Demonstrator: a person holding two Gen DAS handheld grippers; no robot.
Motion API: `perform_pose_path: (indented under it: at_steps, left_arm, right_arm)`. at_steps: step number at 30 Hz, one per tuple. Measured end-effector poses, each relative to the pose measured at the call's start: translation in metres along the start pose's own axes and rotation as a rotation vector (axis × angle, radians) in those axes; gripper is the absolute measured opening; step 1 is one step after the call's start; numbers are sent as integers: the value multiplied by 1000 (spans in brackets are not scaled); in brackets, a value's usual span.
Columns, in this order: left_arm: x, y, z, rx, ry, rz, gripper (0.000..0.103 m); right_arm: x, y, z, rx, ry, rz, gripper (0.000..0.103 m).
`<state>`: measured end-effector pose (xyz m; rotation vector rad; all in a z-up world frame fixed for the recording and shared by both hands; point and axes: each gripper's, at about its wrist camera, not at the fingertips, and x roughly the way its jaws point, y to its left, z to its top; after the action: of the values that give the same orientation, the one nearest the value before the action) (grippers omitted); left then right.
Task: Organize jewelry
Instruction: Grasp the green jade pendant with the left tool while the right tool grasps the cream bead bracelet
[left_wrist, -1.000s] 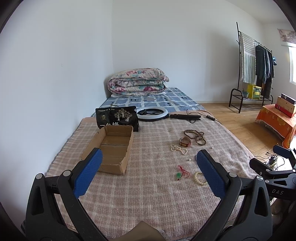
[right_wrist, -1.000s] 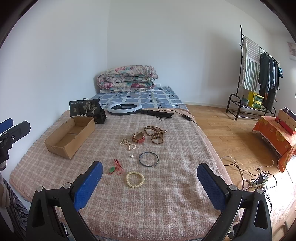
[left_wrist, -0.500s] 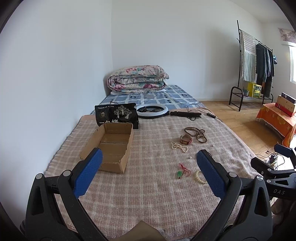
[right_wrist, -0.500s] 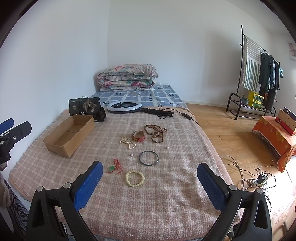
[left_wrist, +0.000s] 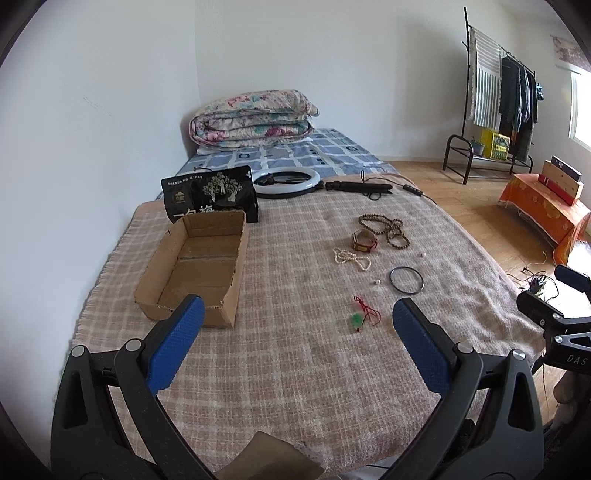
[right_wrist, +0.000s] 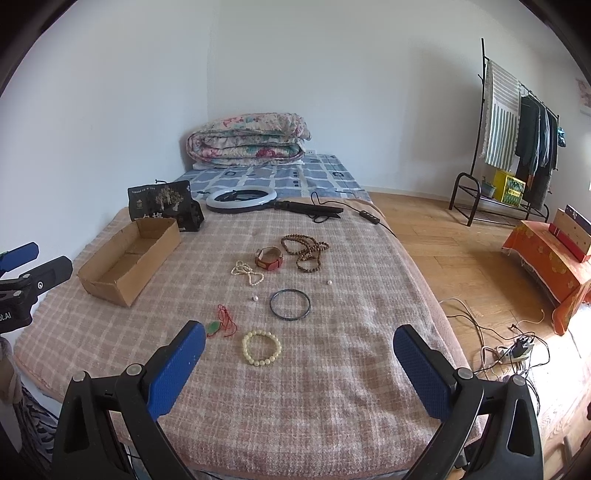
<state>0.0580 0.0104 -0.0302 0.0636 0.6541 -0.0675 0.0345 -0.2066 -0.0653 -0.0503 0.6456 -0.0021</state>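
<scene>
Jewelry lies loose on a pink checked blanket (right_wrist: 332, 387): a cream bead bracelet (right_wrist: 261, 348), a dark bangle (right_wrist: 290, 304), a green pendant on red cord (right_wrist: 221, 325), a pearl strand (right_wrist: 246, 272), a red-and-gold bracelet (right_wrist: 269, 258) and brown wooden beads (right_wrist: 306, 250). An empty cardboard box (left_wrist: 201, 264) sits at the left. My left gripper (left_wrist: 295, 345) is open and empty, above the blanket's near part. My right gripper (right_wrist: 299, 363) is open and empty, just short of the cream bracelet.
A black printed bag (left_wrist: 210, 194) stands behind the box. A ring light (right_wrist: 241, 199) with handle and cable lies beyond. A folded quilt (right_wrist: 249, 138) sits at the wall. Right of the bed are wooden floor, cables (right_wrist: 513, 347), a clothes rack (right_wrist: 517, 147) and an orange-covered stand (right_wrist: 550, 258).
Both grippers have moved a little forward and lower over the blanket, so the jewelry and box look nearer. The jaws stay open. Nothing on the blanket has moved.
</scene>
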Motion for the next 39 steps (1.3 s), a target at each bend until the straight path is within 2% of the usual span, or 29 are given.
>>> perform_pose_path:
  at_steps: [5, 11, 13, 18, 24, 33, 37, 39]
  left_arm:
    - [38, 6, 3, 21, 91, 5, 103]
    - [78, 6, 4, 55, 166, -6, 103]
    - [90, 4, 5, 76, 183, -1, 103]
    - [113, -10, 4, 144, 209, -56, 103]
    - [142, -24, -6, 158, 264, -118, 103]
    - [169, -54, -23, 221, 308, -177, 103]
    - [186, -58, -31, 233, 345, -155, 103]
    - [196, -56, -34, 218, 372, -144, 103]
  right_arm:
    - [20, 1, 8, -81, 15, -36, 103]
    - [50, 5, 17, -168, 21, -6, 103]
    - [61, 4, 19, -164, 35, 6, 103]
    - [89, -4, 21, -111, 97, 59, 103]
    - [116, -11, 15, -91, 184, 50, 101]
    - [162, -21, -10, -26, 351, 99, 85]
    - [175, -26, -19, 29, 406, 134, 74]
    - [179, -25, -22, 33, 424, 145, 74]
